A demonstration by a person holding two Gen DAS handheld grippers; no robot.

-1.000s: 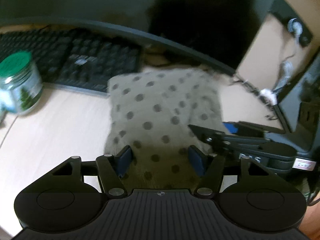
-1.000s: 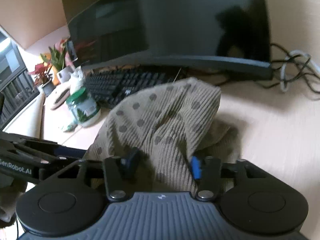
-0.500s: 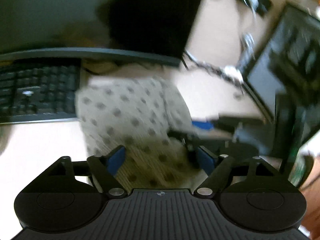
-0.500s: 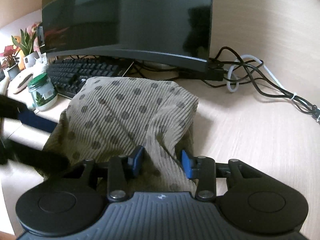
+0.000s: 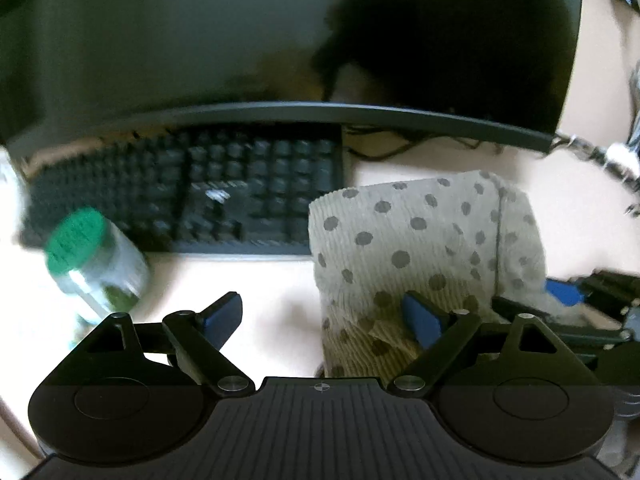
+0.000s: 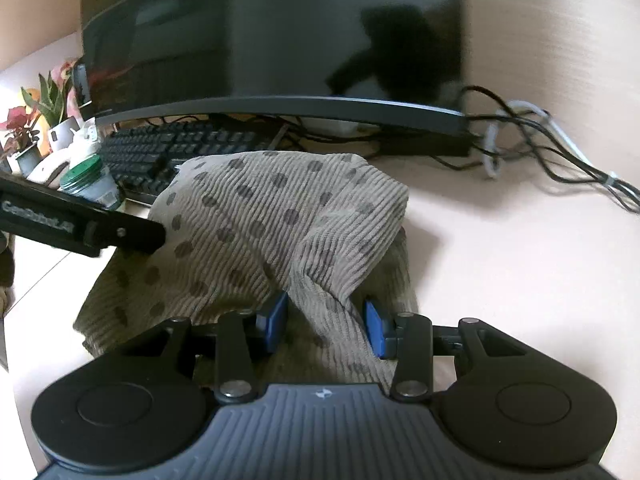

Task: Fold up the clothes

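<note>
while both tools (image 5: 322, 314) (image 6: 326, 322) gape around dotted cloth (image 6: 280, 224), green-lidded jar (image 5: 94, 258), contents blurred, beside keyboard (image 5: 208, 196)

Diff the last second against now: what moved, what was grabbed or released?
The left gripper swung left off the polka-dot cloth: a second ago both fingers straddled it, now it is open, with one finger over bare desk. The right gripper stays around a raised fold. Keyboard and jar stayed put.
</note>
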